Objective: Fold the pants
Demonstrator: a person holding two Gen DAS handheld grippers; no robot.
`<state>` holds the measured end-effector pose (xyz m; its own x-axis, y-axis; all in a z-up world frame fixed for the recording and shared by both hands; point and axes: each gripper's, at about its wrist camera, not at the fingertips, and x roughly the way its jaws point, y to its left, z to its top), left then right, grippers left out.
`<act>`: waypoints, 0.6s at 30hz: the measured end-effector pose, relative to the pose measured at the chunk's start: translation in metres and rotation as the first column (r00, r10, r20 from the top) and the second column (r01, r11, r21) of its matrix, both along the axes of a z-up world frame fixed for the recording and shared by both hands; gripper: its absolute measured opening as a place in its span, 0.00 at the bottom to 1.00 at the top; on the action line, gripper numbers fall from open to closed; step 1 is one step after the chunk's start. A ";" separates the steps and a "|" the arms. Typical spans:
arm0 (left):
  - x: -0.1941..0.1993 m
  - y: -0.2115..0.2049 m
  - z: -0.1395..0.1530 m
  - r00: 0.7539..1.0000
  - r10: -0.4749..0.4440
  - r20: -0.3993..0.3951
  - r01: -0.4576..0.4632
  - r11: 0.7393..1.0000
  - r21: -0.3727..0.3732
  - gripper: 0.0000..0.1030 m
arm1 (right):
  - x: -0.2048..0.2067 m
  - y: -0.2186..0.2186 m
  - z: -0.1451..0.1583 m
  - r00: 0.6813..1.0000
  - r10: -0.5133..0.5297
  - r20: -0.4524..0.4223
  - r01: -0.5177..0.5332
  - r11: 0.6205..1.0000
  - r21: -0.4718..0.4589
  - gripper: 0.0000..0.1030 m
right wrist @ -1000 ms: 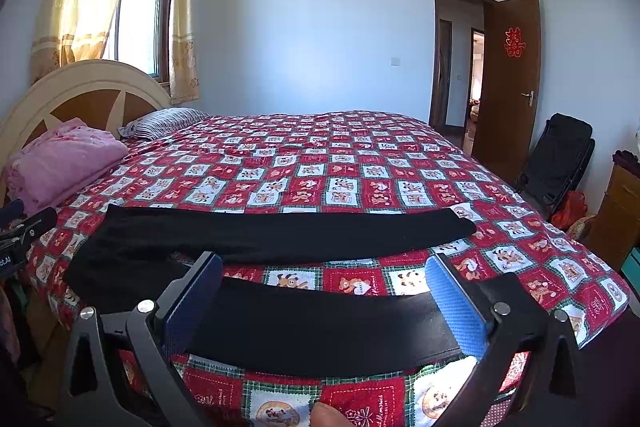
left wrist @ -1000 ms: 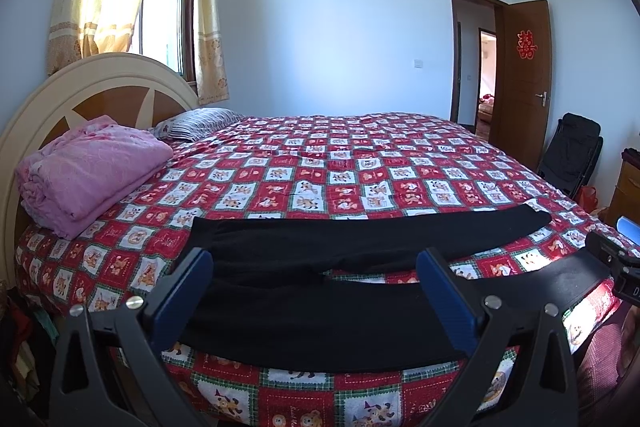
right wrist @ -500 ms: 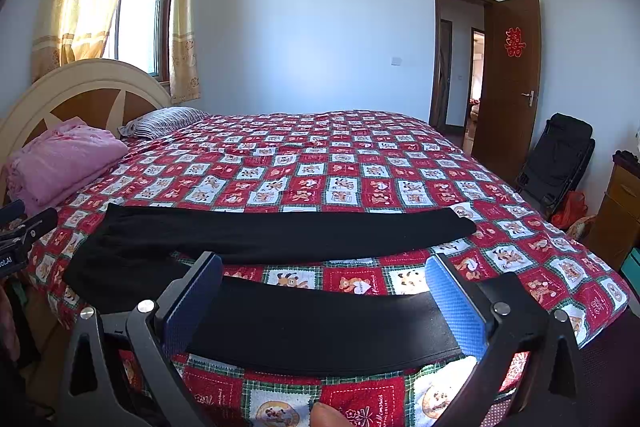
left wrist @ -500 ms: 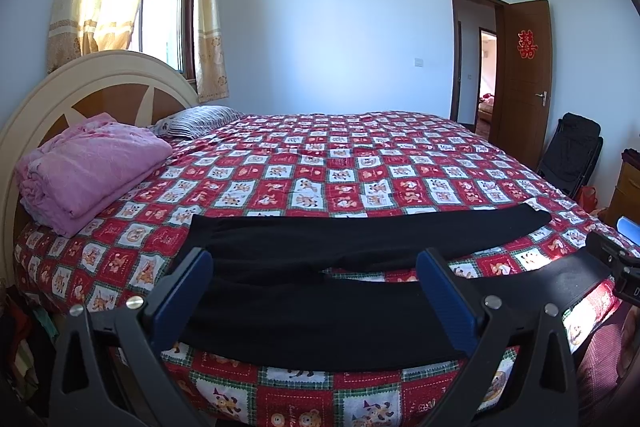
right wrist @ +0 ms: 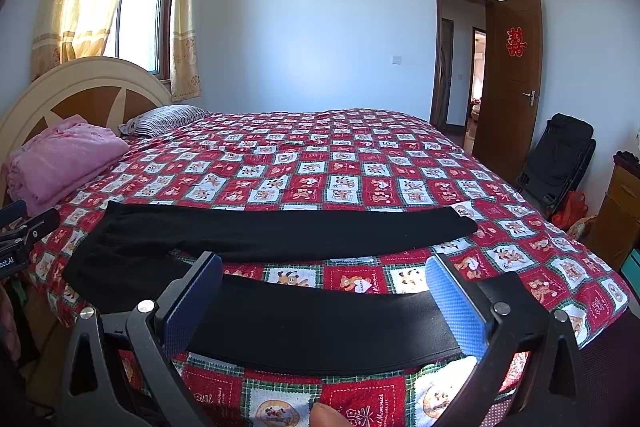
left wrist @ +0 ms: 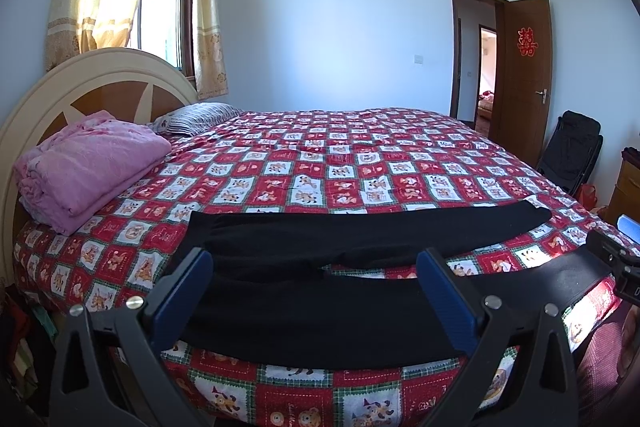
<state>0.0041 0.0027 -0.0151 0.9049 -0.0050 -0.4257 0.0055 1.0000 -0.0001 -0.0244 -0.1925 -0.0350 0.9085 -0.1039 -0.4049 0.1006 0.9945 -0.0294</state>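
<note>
Black pants (left wrist: 320,247) lie flat across the near edge of the bed, waist to the left, both legs stretched out to the right with a strip of quilt between them. My left gripper (left wrist: 314,291) hovers open over the waist end and the near leg, holding nothing. In the right wrist view the same pants (right wrist: 280,231) spread left to right, and my right gripper (right wrist: 324,303) stands open above the near leg's right part, also empty. The right gripper's body (left wrist: 612,259) shows at the left view's right edge; the left gripper's body (right wrist: 20,239) shows at the right view's left edge.
The bed carries a red and white patchwork quilt (left wrist: 340,163). A folded pink blanket (left wrist: 88,163) and a striped pillow (left wrist: 196,117) sit by the headboard (left wrist: 92,83). A black folding chair (left wrist: 568,155), a wooden cabinet (right wrist: 616,203) and an open door (left wrist: 524,75) stand to the right.
Both views have shifted very slightly; the pants lie as before and both grippers stay open.
</note>
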 end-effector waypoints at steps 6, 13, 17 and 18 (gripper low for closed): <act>0.001 0.000 -0.002 1.000 0.000 -0.004 0.000 1.000 0.001 1.00 | 0.000 0.000 -0.001 1.000 0.001 -0.001 -0.001 1.000 0.000 0.99; 0.005 -0.002 -0.011 1.000 -0.002 -0.026 0.002 1.000 0.002 1.00 | 0.003 0.001 -0.006 1.000 0.008 -0.011 -0.008 1.000 -0.001 0.99; 0.016 0.000 -0.019 0.998 -0.007 -0.060 0.007 1.000 -0.005 1.00 | 0.009 0.002 -0.014 0.999 0.017 -0.027 -0.017 1.000 -0.004 0.99; 0.020 0.001 -0.022 0.998 -0.008 -0.067 0.007 1.000 -0.004 1.00 | 0.012 0.002 -0.016 0.999 0.022 -0.032 -0.022 1.000 -0.005 0.99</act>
<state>0.0240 0.0040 -0.0374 0.8742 -0.0134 -0.4853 0.0128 0.9999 -0.0046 -0.0120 -0.1909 -0.0510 0.8970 -0.0863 -0.4336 0.0775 0.9963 -0.0379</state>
